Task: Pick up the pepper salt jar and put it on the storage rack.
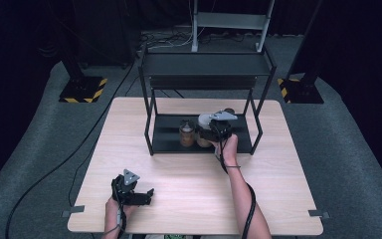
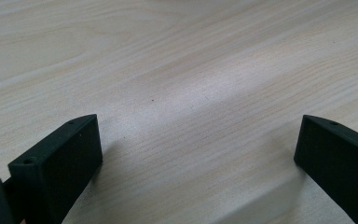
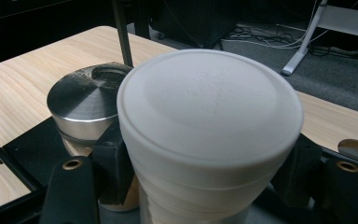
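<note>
A white-lidded container stands on the lower shelf of a black metal rack at the table's middle back. My right gripper is shut on it, one black jaw pressing on each side below the lid. Just to its left stands a jar with a silver lid. My left gripper rests low over the wooden table at the front left, open, with only bare wood between its jaws.
The rack's top shelf is bare, and its thin black post rises behind the silver-lidded jar. A brown round thing shows at the right edge. Stands with yellow-black striped bases and cables lie on the grey floor.
</note>
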{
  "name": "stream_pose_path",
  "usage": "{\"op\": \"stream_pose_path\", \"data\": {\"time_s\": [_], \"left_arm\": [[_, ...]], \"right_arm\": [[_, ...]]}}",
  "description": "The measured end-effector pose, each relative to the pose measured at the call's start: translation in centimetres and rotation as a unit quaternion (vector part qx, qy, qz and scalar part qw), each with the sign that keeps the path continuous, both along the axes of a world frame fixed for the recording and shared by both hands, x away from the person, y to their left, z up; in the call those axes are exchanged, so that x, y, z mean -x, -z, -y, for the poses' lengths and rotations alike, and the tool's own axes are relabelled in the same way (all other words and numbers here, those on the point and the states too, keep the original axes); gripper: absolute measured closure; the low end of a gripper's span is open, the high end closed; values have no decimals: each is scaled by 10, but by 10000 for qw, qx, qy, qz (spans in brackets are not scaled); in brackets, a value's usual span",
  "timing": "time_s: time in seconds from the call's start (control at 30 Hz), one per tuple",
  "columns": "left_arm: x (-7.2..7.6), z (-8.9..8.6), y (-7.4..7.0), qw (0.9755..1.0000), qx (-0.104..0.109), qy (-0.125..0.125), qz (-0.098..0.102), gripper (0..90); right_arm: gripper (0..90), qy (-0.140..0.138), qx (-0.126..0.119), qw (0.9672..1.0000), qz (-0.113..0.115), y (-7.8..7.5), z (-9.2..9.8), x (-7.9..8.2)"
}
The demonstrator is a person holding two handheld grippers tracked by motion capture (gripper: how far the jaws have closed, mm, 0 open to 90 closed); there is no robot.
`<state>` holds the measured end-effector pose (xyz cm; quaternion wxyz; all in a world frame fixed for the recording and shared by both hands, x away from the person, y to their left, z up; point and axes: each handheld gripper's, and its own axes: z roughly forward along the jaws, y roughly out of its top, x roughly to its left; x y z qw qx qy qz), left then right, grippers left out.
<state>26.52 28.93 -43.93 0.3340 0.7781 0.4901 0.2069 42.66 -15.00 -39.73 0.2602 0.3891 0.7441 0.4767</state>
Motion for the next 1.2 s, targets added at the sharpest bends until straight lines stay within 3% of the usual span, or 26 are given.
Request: {"op": "stream_pose_path", "data": {"time_s": [0.3, 0.5, 0.67, 0.93, 1.2], "left_arm": [[0, 0, 0, 10000, 1, 0, 0, 4], [0, 0, 0, 10000, 1, 0, -1, 4], [0, 0, 0, 10000, -1, 1, -4, 4], [0, 0, 0, 10000, 2, -1, -4, 4], [0, 0, 0, 10000, 2, -2, -4, 4]], "right_arm": [[329, -18, 6, 10000, -87, -3, 1, -2], [98, -58, 79, 9992, -384, -12, 4, -6], [19, -115, 172, 9988, -453, -18, 12, 4], [0, -87, 350, 9973, -643, -21, 37, 42], [0, 179, 601, 9929, -1014, 0, 65, 95]]}}
